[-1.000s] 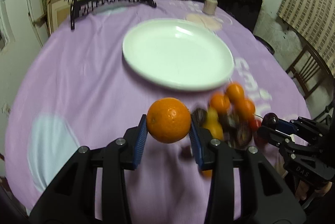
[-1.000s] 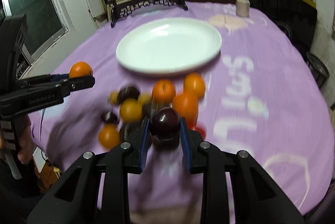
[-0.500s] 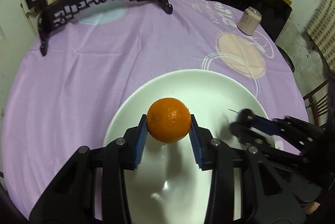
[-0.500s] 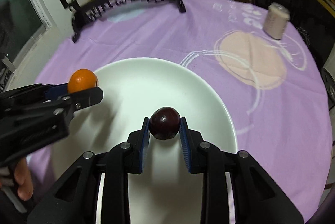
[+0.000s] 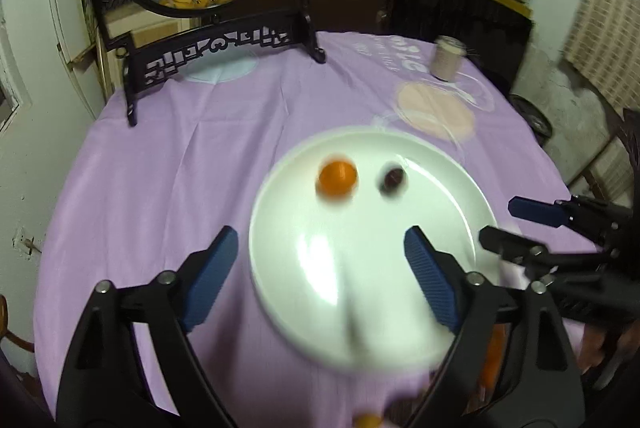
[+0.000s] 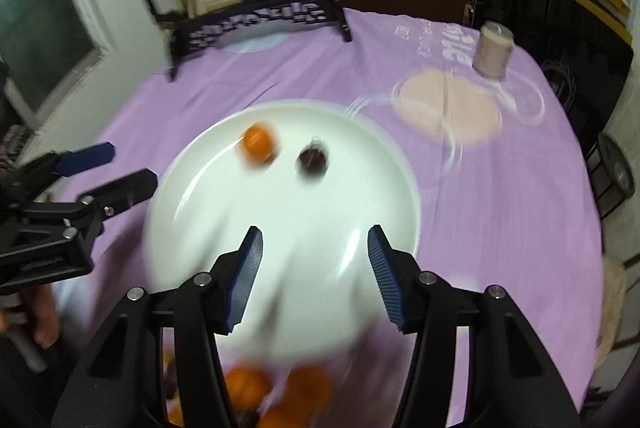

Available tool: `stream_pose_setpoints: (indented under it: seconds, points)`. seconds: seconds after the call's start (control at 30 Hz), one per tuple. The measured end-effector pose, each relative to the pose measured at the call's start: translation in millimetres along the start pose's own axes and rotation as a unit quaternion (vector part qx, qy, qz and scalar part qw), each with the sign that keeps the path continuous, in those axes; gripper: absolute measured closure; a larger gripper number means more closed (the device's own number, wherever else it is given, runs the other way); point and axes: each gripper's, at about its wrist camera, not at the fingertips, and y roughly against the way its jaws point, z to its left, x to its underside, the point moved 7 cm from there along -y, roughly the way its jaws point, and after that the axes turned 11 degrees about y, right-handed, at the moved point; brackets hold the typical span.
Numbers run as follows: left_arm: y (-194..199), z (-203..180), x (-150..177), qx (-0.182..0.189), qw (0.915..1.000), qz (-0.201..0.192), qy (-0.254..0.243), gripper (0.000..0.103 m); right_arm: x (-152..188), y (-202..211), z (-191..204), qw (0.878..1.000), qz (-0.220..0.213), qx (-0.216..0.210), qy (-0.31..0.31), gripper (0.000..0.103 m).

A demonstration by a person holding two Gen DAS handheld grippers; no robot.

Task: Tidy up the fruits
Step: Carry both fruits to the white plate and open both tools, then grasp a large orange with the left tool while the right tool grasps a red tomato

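**Two fruits loose on the plate, both sets of fingers letting go**

Your left gripper (image 5: pixel 320 260) has its fingers spread wide and opening, with nothing between them. Your right gripper (image 6: pixel 316 264) is opening too, its fingers parted and empty. The orange (image 5: pixel 337 179) and the dark plum (image 5: pixel 391 180) lie side by side but apart on the far half of the white plate (image 5: pixel 280 228), the orange to the left. Both look smeared, so they may be rolling.

That is the main risk: round fruit freed on a smooth, shallow plate can roll over the rim onto the purple cloth (image 5: pixel 180 168) of the desk, or knock into each other. Pulling either gripper back low could clip the near rim and jolt the plate.

The remaining pile of oranges (image 6: pixel 248 388) sits near you, below the plate. Reaching for it with both grippers close together risks the fingers colliding or scattering the heap.
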Motion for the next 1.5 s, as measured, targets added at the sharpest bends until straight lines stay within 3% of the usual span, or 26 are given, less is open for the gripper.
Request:
stream_pose_setpoints:
  seconds: [0.17,0.3,0.57,0.67,0.83,0.93,1.13,1.23,1.4,1.47,1.5]
  points:
    - [37.4,11.5,93.8,0.013,0.9998,-0.004,0.011,0.013,94.5,45.3,49.1,0.999,-0.030,0.027,-0.017,0.045]
    - [49.3,12.4,130.9,-0.003,1.0000,0.000,-0.003,0.013,128.3,63.5,58.5,0.997,-0.031,0.061,-0.033,0.045]
    - [63.6,2.0,164.9,0.003,0.9996,0.007,-0.028,0.013,155.7,78.6,66.9,0.996,-0.023,0.074,-0.038,0.045]
    - [64.1,-2.9,181.7,0.010,0.9988,0.023,-0.043,0.013,179.2,74.9,72.8,0.996,0.001,0.088,-0.023,0.045]
    - [53.8,-9.6,194.4,0.027,0.9970,0.058,-0.043,0.013,190.5,58.7,77.9,0.997,0.010,0.072,-0.017,0.045]
    - [49.6,-14.2,200.7,0.036,0.9957,0.073,-0.045,0.013,193.4,40.7,75.2,0.997,0.027,0.067,-0.017,0.074]
    - [43.2,-13.6,205.0,0.038,0.9950,0.085,-0.035,0.013,193.7,53.0,77.2,0.998,0.003,0.054,-0.025,0.075]
    - [42.2,-17.4,205.3,0.038,0.9952,0.080,-0.040,0.018,195.0,57.8,76.6,0.998,-0.001,0.052,-0.031,0.075]
    - [32.5,-29.7,207.9,0.054,0.9927,0.095,-0.049,0.038,197.6,55.5,73.6,0.998,0.001,0.038,-0.043,0.075]
    - [26.4,-33.1,207.8,0.060,0.9923,0.097,-0.047,0.038,197.8,54.8,73.4,0.998,0.000,0.032,-0.048,0.075]
    - [24.8,-34.7,205.9,0.056,0.9932,0.090,-0.048,0.055,197.9,54.2,73.6,0.998,0.000,0.029,-0.050,0.075]
